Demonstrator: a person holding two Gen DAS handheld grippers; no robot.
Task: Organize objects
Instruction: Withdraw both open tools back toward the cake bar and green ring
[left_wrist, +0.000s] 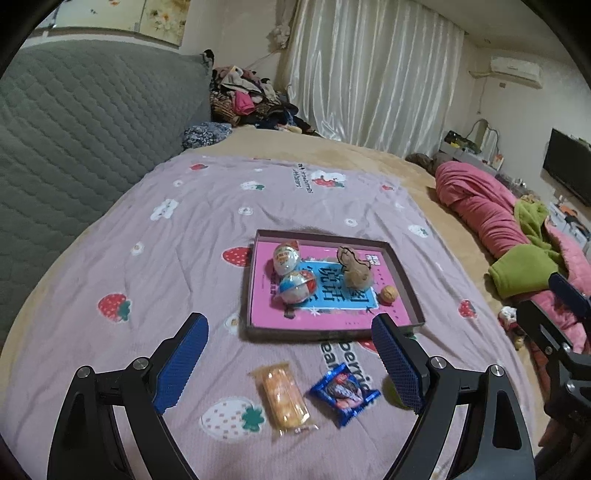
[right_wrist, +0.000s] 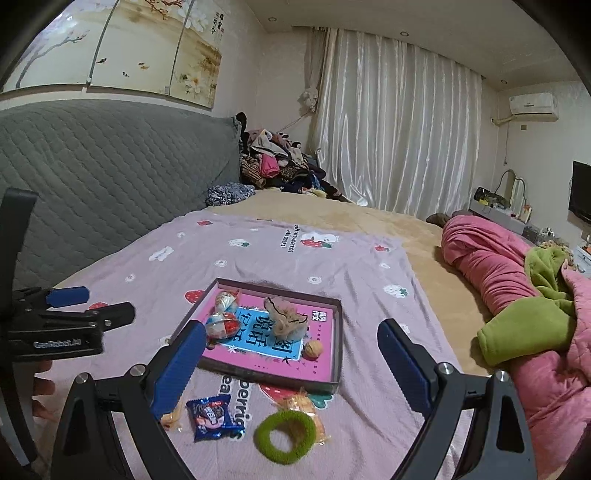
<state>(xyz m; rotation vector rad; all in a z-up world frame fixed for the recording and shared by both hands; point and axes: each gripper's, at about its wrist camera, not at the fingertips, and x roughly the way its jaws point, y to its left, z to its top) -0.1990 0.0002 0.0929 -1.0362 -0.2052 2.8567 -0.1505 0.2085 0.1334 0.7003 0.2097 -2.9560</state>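
Observation:
A shallow box tray (left_wrist: 406, 280) (right_wrist: 334, 369) with a pink lining lies on the strawberry blanket (left_wrist: 147, 258). In it are two egg-shaped toys (left_wrist: 297, 286) (right_wrist: 221, 325), a beige fluffy piece (left_wrist: 354, 273) (right_wrist: 286, 319) and a walnut (left_wrist: 389, 294) (right_wrist: 313, 349). In front of the tray lie an orange snack packet (left_wrist: 284, 397), a blue biscuit packet (left_wrist: 345, 393) (right_wrist: 214, 417) and a green hair tie (right_wrist: 286, 437), which rests on another orange packet (right_wrist: 303, 404). My left gripper (left_wrist: 290, 319) (right_wrist: 109, 301) hovers open above the packets. My right gripper (right_wrist: 291, 328) (left_wrist: 565, 295) is open too, holding nothing.
A grey quilted headboard (left_wrist: 74, 129) runs along the left. A pile of clothes (left_wrist: 247, 96) sits at the far corner. A rolled pink quilt (left_wrist: 480, 206) and a green blanket (left_wrist: 524, 269) lie to the right. A hand (right_wrist: 40, 387) shows beneath the left gripper.

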